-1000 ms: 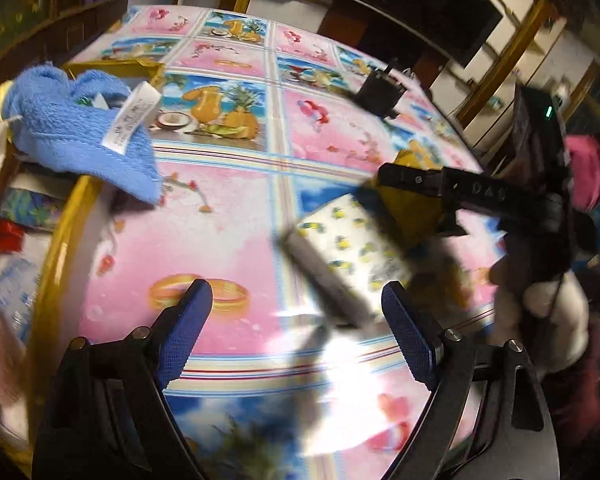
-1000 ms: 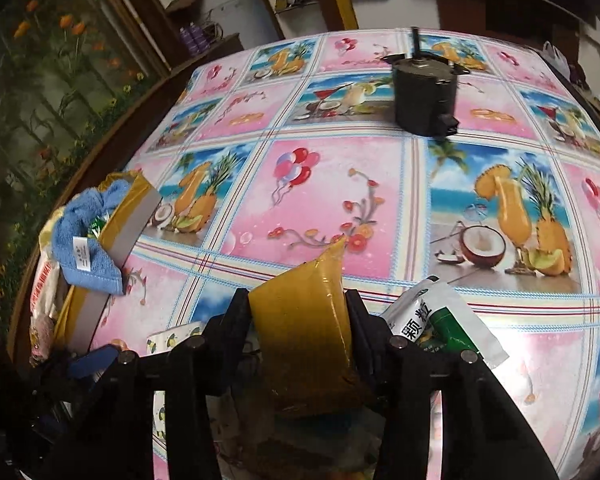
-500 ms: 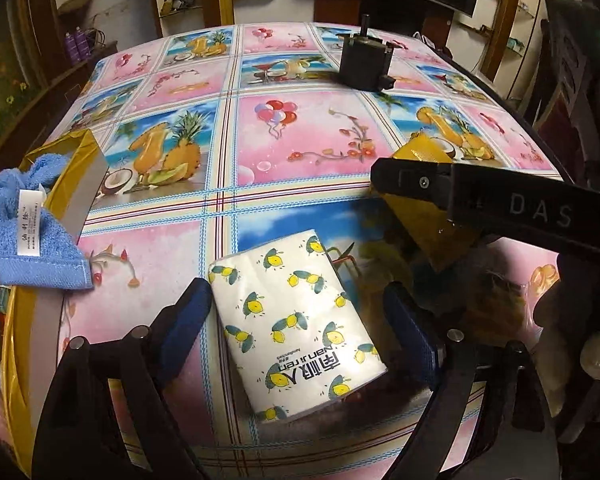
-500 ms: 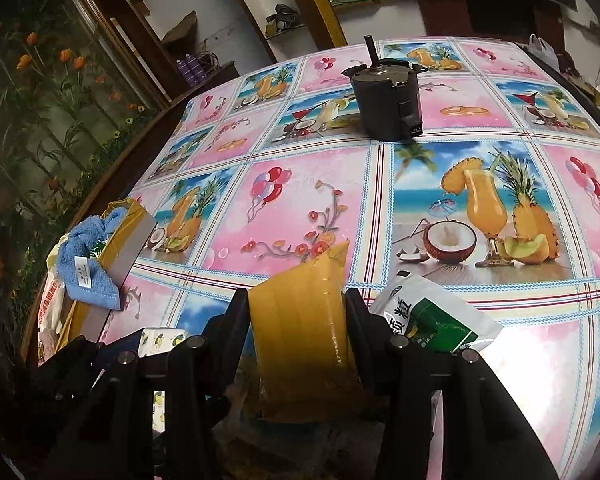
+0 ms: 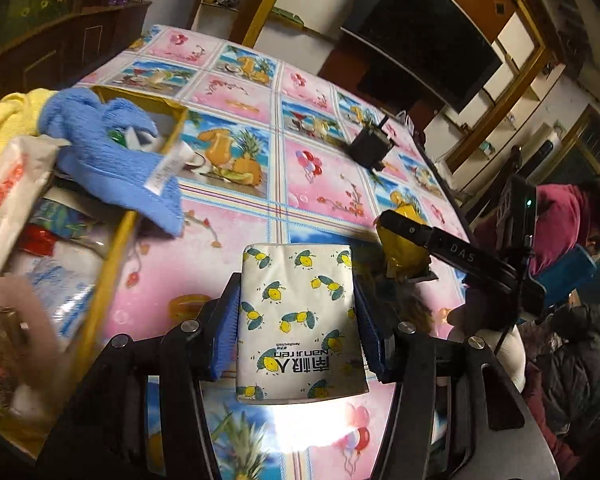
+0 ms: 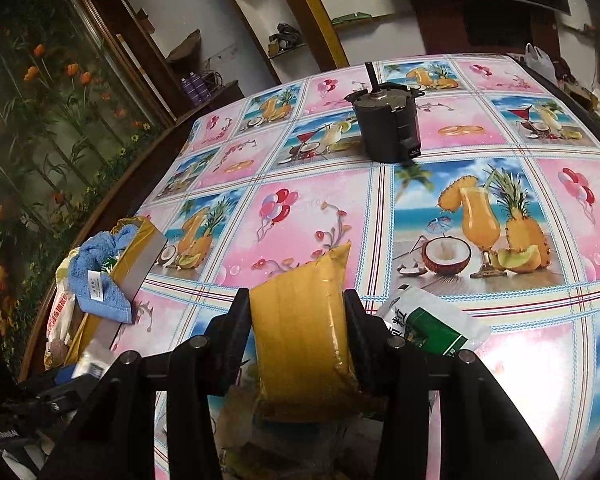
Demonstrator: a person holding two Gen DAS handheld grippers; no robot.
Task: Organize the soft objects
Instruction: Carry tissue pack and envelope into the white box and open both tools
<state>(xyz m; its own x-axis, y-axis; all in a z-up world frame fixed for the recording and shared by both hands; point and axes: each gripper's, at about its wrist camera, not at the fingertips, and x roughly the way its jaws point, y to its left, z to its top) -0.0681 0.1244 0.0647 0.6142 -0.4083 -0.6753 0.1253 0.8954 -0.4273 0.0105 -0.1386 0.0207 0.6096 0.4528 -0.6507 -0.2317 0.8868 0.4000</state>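
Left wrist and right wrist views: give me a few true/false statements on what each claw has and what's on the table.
1. The left claw is closed on the lemon-print tissue pack. True; its jaws have just been closing.
2. The right claw is empty. False: it grips a yellow pouch.
3. The blue towel lies flat mid-table. False: it drapes over the yellow box edge.
4. A dark cylindrical motor stands on the tablecloth. True.
5. A green-and-white packet lies beside the pouch. True.
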